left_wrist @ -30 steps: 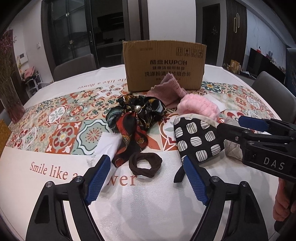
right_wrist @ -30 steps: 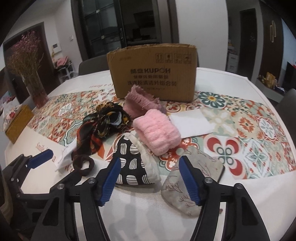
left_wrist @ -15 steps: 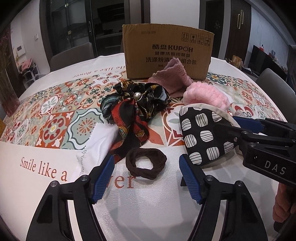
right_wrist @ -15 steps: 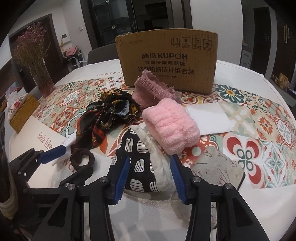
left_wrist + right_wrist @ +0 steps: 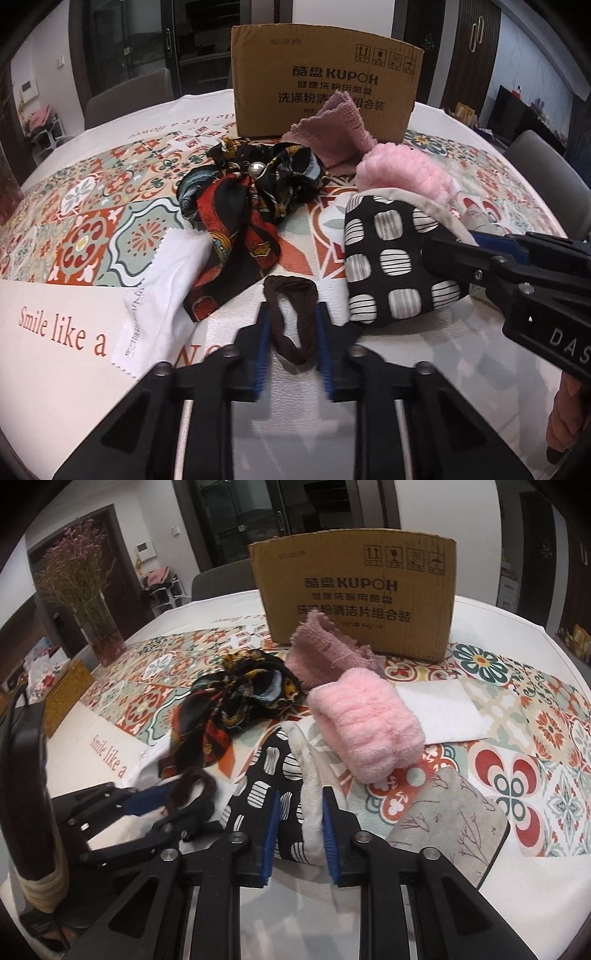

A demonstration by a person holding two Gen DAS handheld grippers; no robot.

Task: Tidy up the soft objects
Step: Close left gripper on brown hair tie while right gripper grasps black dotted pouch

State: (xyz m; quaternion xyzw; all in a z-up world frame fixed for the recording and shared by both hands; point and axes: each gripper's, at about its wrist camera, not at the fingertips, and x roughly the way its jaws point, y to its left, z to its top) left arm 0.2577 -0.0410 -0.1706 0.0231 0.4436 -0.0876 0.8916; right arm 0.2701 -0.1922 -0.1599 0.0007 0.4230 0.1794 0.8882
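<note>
Patterned tiles in red, teal and cream run across the white tablecloth point(image 5: 92, 236) of a round dining table, with grey chairs and dark glass doors behind it. At the far side stands a brown cardboard box point(image 5: 325, 96) printed with "KUPOH". Soft things lie heaped in front of it: a mauve terry washcloth point(image 5: 332, 136) leaning against the box, a fluffy pink rolled towel point(image 5: 365, 727) just in front of that, and a black, red and gold silk scarf point(image 5: 243, 199) with a pearl bead bunched to the left. A white cleaning cloth with pinked edges point(image 5: 162, 291) lies flat at the scarf's near side.

Close to the table's near edge, the left gripper point(image 5: 291, 332) has its blue-padded fingers drawn in on a dark brown fabric hair tie point(image 5: 291, 314), squeezing the loop into a narrow oval. Just to its right, the right gripper point(image 5: 299, 823) pinches the cream-lined edge of a black pouch with white striped patches point(image 5: 269, 790), which rests on the cloth. A grey linen pouch with a twig print point(image 5: 450, 812) lies beside it, to the right. Dried pink flowers in a glass vase point(image 5: 92, 602) stand at the table's left rim.
</note>
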